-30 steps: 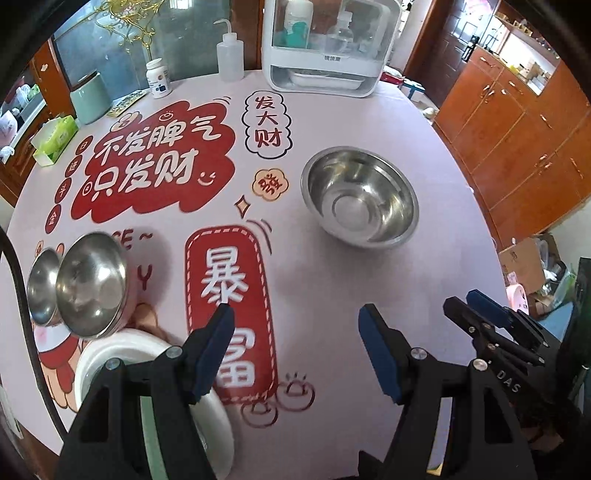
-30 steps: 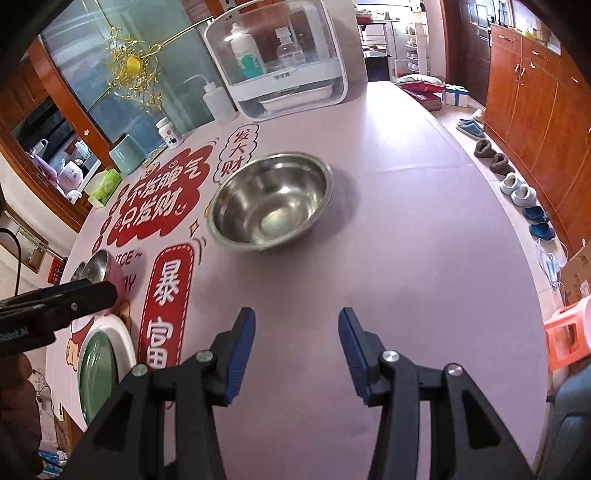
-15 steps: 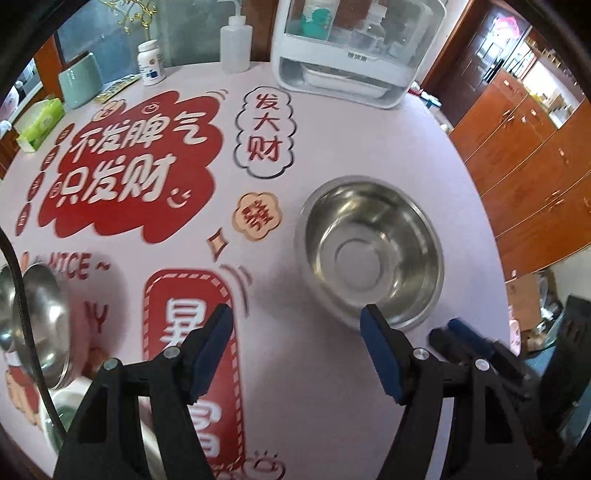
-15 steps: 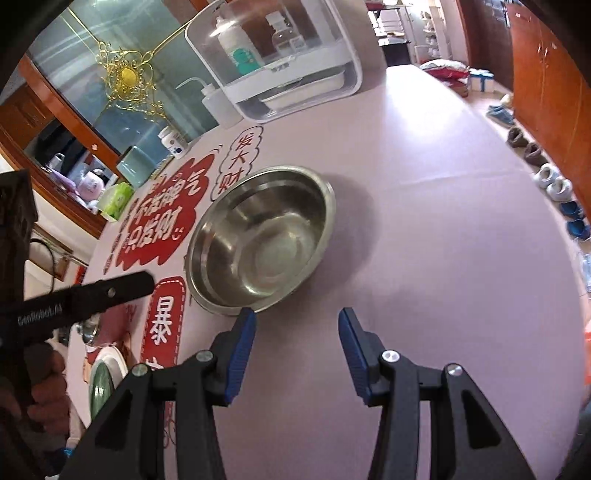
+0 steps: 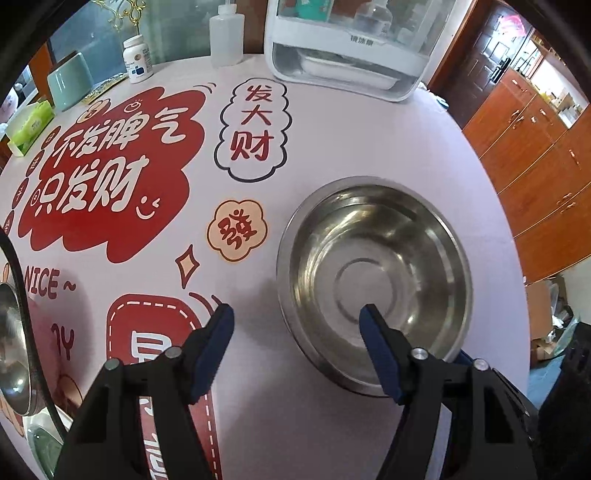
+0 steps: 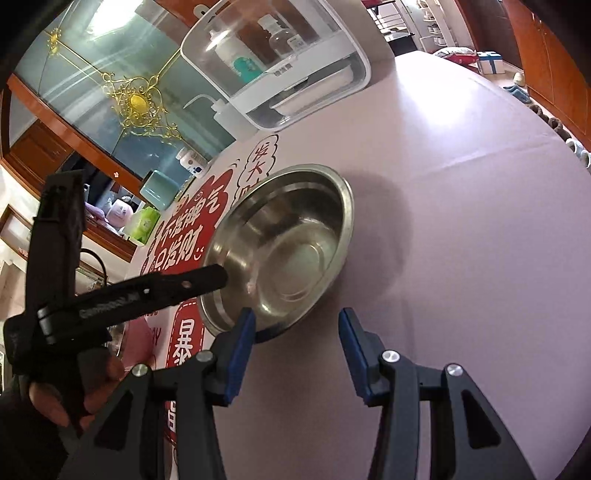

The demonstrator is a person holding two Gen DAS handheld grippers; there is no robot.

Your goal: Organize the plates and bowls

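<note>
Since a second ago: large round stainless-steel bowl (image 5: 375,284) much bigger and nearer in both wrist views, now straddled at its near rim by the left gripper (image 5: 297,332), one blue-padded finger (image 5: 380,354) over the bowl's inside, the other finger outside above the pink printed tablecloth (image 5: 332,140). Left jaws just closed somewhat, yet spread, pads clear of the rim. Stack at the table's left edge slid almost out of the left view. In the right view, bowl (image 6: 284,247) now just ahead of the right gripper (image 6: 297,332); jaws unchanged in width, parted, nothing between them but cloth, left pad close to the bowl's near rim, contact not clear. Left gripper's black finger (image 6: 173,286) now reaching across to the bowl's left rim, held by a hand (image 6: 70,387) at lower left.

Count: one large steel bowl, upright and empty, right of the table's middle. At the left edge, one smaller steel bowl (image 5: 11,350) on one white plate (image 5: 44,435), only partly seen; any more hidden. Along the far edge: one white-and-clear lidded box (image 5: 354,48), one white squeeze bottle (image 5: 226,35), one white pill bottle (image 5: 138,59), one pale green container (image 5: 70,85), one green tissue pack (image 5: 29,125). Two grippers.
</note>
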